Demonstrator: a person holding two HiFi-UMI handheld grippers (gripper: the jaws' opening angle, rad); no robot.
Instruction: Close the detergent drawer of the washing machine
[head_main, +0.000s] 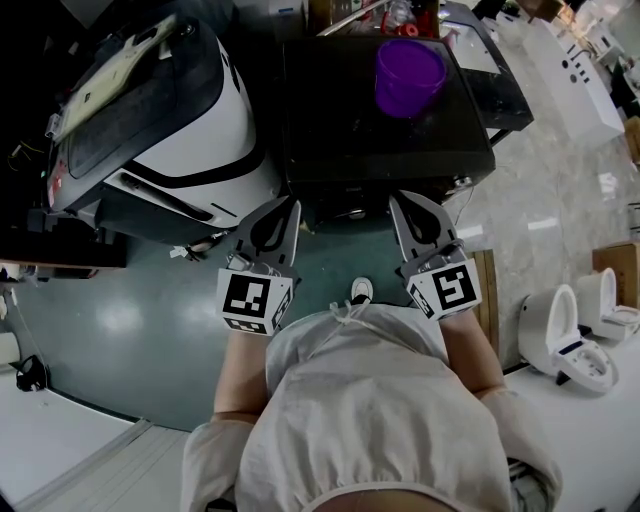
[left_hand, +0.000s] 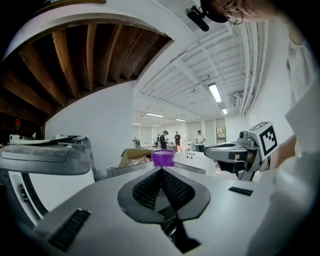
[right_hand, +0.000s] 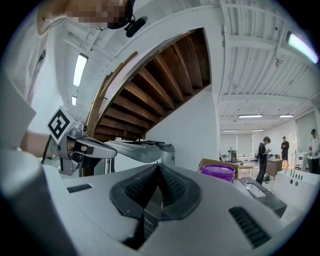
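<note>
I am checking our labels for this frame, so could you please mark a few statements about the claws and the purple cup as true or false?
1. The left claw is shut and empty. True.
2. The right claw grips the purple cup. False: it is shut on nothing, and the cup stands apart from it.
3. The purple cup lies on the floor. False: it stands upright on top of the black machine.
4. A white toilet stands at the person's right. True.
</note>
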